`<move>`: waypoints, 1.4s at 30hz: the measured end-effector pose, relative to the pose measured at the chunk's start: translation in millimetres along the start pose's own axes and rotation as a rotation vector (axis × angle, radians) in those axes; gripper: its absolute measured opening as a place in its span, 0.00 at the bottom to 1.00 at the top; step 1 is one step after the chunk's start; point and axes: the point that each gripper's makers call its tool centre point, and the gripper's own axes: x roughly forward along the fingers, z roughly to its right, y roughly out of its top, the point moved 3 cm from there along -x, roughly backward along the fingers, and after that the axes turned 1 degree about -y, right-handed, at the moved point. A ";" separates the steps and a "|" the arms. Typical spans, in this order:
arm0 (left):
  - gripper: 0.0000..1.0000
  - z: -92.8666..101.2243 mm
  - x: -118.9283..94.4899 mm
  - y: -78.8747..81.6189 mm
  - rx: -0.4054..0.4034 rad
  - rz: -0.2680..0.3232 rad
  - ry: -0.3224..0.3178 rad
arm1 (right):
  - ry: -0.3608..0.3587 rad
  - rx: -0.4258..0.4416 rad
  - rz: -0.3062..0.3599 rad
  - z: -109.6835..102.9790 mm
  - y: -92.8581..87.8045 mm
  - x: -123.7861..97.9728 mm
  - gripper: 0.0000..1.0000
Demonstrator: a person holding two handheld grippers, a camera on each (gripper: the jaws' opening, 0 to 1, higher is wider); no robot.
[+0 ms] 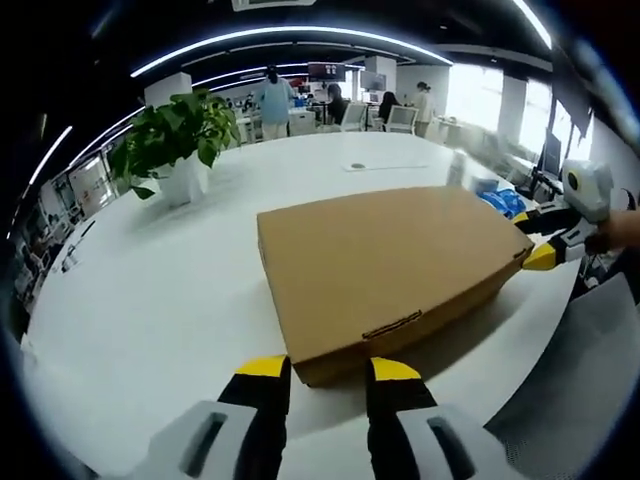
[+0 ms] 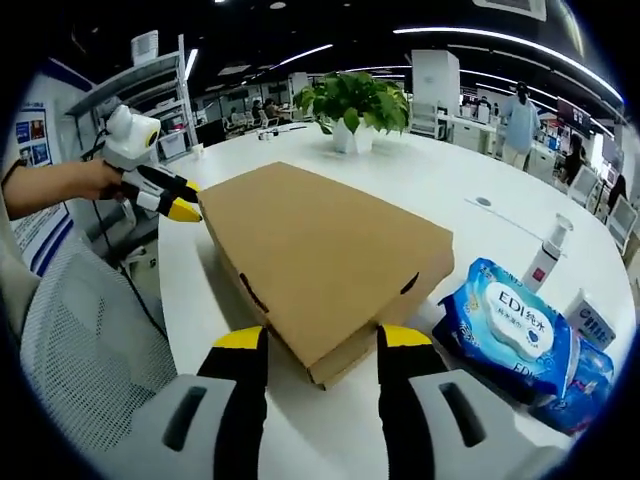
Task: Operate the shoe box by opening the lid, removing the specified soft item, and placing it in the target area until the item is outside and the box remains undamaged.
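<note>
**Closed box flanked by 2 grippers**

The shoe box [image 1: 385, 270] lies flat on the white table [image 1: 160, 300], lid down. The left gripper [image 1: 330, 372] sits at 1 corner of the box, its 2 yellow-tipped jaws parted and gripping nothing. The right gripper [image 2: 322, 343] sits at the opposite corner, jaws likewise spread, with the corner just between the tips. Beyond the box stands a potted plant [image 1: 175, 140]. Beside the box, near the right gripper, lie blue wipe packs [image 2: 510, 335] and a small white bottle [image 2: 548, 255].
</note>
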 end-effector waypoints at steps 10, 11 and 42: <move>0.29 -4.1 3.6 3.6 -0.005 -0.002 0.014 | 0.003 -0.008 -0.007 5.3 3.0 3.7 0.39; 0.29 -4.4 4.2 4.1 -0.005 -0.003 0.013 | 0.003 -0.008 -0.008 5.7 3.3 4.0 0.39; 0.28 -21.3 50.0 48.5 -0.024 -0.012 -0.002 | -0.017 -0.057 -0.050 63.1 29.1 34.6 0.40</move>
